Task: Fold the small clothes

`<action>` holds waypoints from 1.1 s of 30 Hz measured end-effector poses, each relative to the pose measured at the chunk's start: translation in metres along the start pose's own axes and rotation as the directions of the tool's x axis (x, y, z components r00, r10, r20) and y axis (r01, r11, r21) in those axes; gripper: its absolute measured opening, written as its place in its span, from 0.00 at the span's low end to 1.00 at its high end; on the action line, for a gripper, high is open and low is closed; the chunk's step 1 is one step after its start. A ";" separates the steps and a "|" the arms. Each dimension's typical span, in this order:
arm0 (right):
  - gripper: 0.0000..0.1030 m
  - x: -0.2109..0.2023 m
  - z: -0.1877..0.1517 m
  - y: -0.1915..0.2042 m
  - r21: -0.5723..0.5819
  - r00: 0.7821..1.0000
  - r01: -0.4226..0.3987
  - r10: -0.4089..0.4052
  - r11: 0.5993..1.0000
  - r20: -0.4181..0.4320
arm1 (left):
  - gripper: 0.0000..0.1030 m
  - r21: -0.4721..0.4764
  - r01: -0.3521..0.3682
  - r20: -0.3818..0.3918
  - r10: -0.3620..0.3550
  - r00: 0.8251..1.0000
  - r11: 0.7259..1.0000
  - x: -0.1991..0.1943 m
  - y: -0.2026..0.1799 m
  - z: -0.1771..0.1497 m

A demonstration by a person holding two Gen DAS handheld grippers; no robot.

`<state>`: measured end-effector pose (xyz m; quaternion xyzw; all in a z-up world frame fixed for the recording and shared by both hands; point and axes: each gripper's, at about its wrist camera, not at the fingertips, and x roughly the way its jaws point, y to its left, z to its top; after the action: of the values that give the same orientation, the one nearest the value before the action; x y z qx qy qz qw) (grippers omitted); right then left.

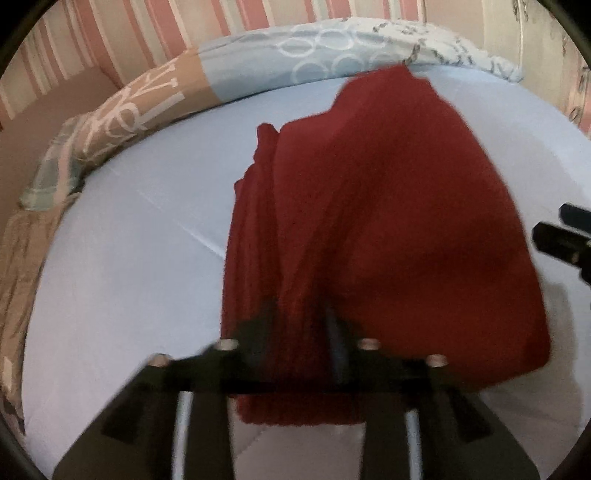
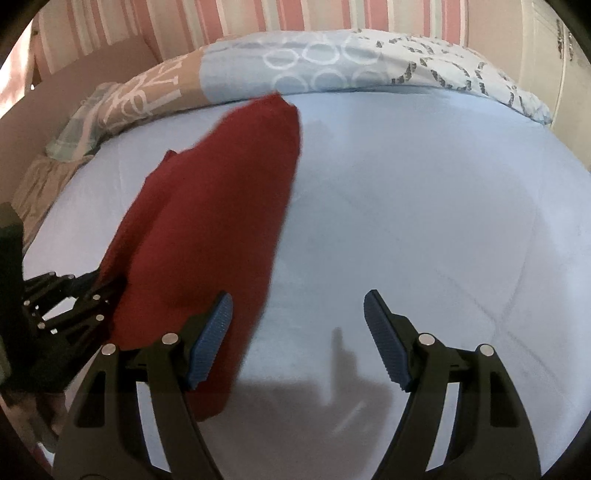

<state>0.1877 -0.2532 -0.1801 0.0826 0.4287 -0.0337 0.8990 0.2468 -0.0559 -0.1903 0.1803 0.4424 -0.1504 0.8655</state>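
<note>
A dark red garment (image 1: 369, 221) hangs bunched over the light blue bed sheet (image 1: 129, 240). My left gripper (image 1: 301, 321) is shut on its near edge, and the cloth drapes over and hides the fingertips. In the right wrist view the red garment (image 2: 207, 236) hangs at the left, with the left gripper (image 2: 74, 295) holding it from the left edge. My right gripper (image 2: 297, 332) is open and empty above the sheet (image 2: 406, 221), its blue pads (image 2: 212, 339) wide apart, just right of the garment.
A patterned duvet (image 2: 295, 62) in tan, blue and white lies bunched along the far side of the bed. A pink-striped wall (image 2: 258, 18) stands behind it. The right gripper shows at the right edge of the left wrist view (image 1: 561, 236).
</note>
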 end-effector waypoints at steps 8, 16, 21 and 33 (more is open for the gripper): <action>0.73 -0.008 0.005 0.000 0.010 1.000 -0.023 0.023 1.000 0.019 | 0.85 -0.091 0.064 0.037 -0.061 0.997 0.994 -0.036 0.054 0.001; 0.73 0.010 -0.018 0.036 -0.151 0.998 -0.006 -0.004 0.989 -0.067 | 0.86 -0.043 0.008 -0.048 -0.010 0.999 0.999 -0.002 0.049 -0.014; 0.76 0.024 -0.018 0.028 -0.134 0.994 -0.016 0.002 0.991 -0.106 | 0.86 -0.052 0.035 -0.071 -0.038 0.997 0.998 0.007 0.051 -0.015; 0.95 -0.021 0.006 0.005 -0.070 0.998 -0.026 0.030 0.997 0.059 | 0.86 -0.145 0.296 -0.057 -0.306 0.950 0.944 -0.016 0.073 -0.007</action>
<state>0.1798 -0.2498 -0.1588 0.0562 0.4011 -0.0085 0.9143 0.2636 0.0139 -0.1683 0.0576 0.5074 -0.2434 0.8246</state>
